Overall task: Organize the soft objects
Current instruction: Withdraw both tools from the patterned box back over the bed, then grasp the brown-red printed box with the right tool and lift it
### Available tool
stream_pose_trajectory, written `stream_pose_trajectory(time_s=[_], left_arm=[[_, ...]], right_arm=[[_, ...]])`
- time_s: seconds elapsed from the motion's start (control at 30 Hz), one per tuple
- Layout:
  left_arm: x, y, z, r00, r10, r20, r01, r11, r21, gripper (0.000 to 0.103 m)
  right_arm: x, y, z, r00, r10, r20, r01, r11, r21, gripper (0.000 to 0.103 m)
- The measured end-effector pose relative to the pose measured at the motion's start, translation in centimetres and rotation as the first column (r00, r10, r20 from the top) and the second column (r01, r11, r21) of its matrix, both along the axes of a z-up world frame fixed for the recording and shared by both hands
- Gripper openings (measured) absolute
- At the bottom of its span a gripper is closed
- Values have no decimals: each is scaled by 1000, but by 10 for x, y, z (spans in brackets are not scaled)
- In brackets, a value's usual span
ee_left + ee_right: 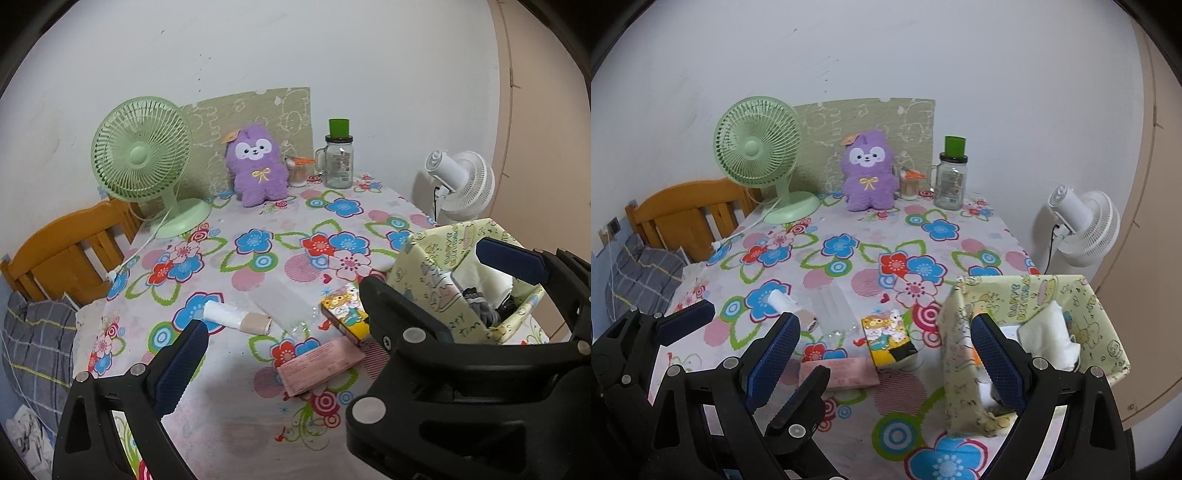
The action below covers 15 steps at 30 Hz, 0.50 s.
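Covering the whole worktop (849,424) was one flowered cloth, and on it stood one green fan (757,147) at the back left, with a second, white fan (1082,225) off the right edge. One fabric bin (1082,310), pale yellow with cartoon print, sat at the near right; inside it lay a white cloth (1049,336) and, in the left wrist view, some dark grey fabric (480,302). One purple plush toy (868,173) leaned upright against the back wall, well apart from both grippers. Beside it stood one glass jar (949,184) with a green lid, and one small cup (909,184) of sticks between them. Nearer lay one pink flat pack (842,373), one cartoon tissue pack (886,339) just beside it, one clear plastic wrapper (831,306), and one white-and-beige roll (786,304). The left gripper (735,328) hung with its fingers spread wide, holding nothing, the roll just beyond its left finger (184,354). The right gripper (886,358) was likewise wide apart and empty, its right finger (997,362) dipped inside the bin close to the white cloth, its left finger over the worktop near the pink pack.
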<state>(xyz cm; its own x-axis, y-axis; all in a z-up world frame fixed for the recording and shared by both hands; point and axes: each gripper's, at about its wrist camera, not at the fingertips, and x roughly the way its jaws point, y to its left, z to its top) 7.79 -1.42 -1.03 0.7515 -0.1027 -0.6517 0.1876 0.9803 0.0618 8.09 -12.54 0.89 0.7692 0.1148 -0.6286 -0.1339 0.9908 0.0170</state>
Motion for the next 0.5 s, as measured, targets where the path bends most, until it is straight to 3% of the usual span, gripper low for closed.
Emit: stream_pose_trajectory(time_s=[0.5], left_arm=[[16, 29, -24, 999, 34, -33, -34, 999, 17, 100]], right_arm=[[21, 36, -22, 998, 69, -16, -69, 996, -54, 88]])
